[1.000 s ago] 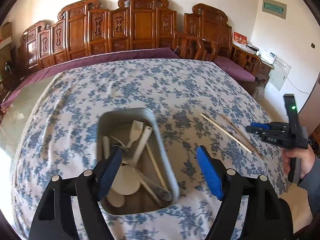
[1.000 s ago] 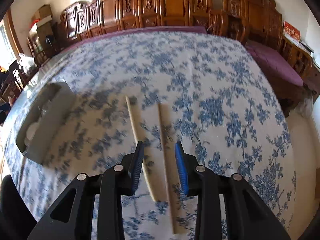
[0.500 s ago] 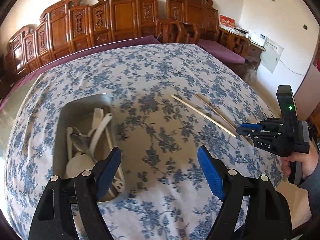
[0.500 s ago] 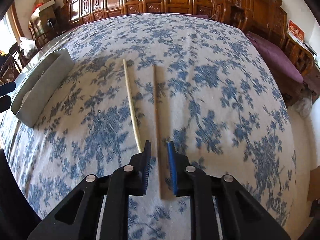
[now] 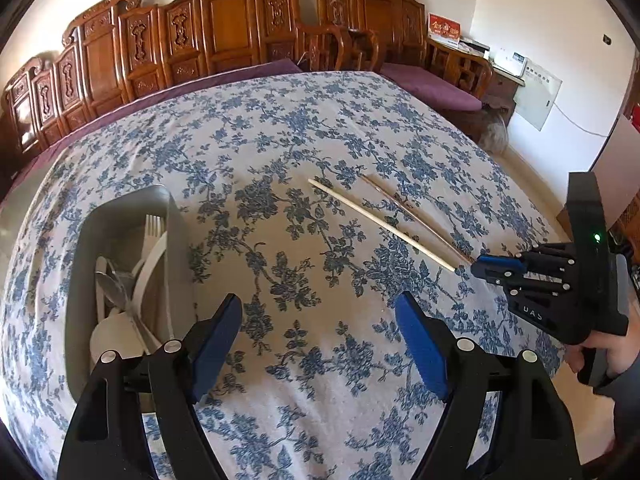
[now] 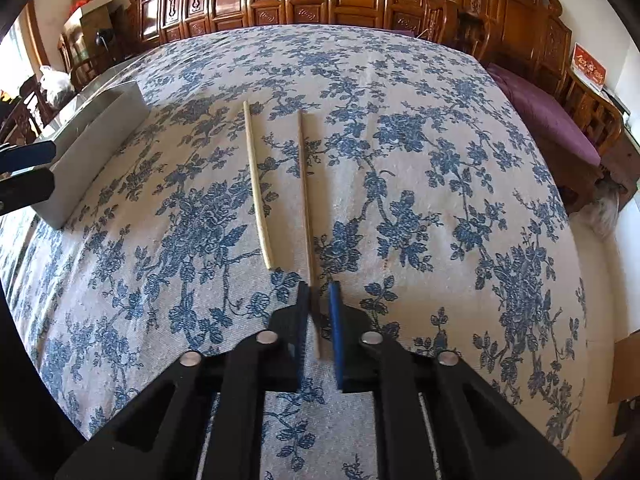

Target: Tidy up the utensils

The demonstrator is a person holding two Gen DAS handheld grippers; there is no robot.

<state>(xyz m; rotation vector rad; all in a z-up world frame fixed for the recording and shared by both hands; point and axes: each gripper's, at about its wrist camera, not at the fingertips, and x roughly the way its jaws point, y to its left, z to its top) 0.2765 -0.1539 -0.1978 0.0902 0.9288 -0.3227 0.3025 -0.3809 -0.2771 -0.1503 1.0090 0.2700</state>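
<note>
Two chopsticks lie side by side on the floral tablecloth: a pale chopstick (image 5: 380, 224) (image 6: 256, 184) and a darker brown chopstick (image 5: 412, 214) (image 6: 305, 184). My right gripper (image 6: 320, 292) (image 5: 480, 268) is closing its jaws on the near end of the brown chopstick, which sits pinched between the pads. My left gripper (image 5: 318, 300) (image 6: 40, 168) hangs open over bare cloth with nothing between its fingers, just right of the grey tray (image 5: 176, 248) (image 6: 92, 152). The tray holds white plastic and metal utensils (image 5: 132, 280).
The blue-flowered tablecloth (image 5: 320, 140) covers the whole table. Carved wooden chairs (image 5: 224, 32) line the far edge, and a purple-cushioned bench (image 6: 552, 116) runs along the right side. A person's hand (image 5: 608, 356) holds the right gripper at the table's right edge.
The left gripper swung right, off the tray and over bare cloth, staying open. The right gripper slid to the brown chopstick's near end and narrowed its jaws onto it.
</note>
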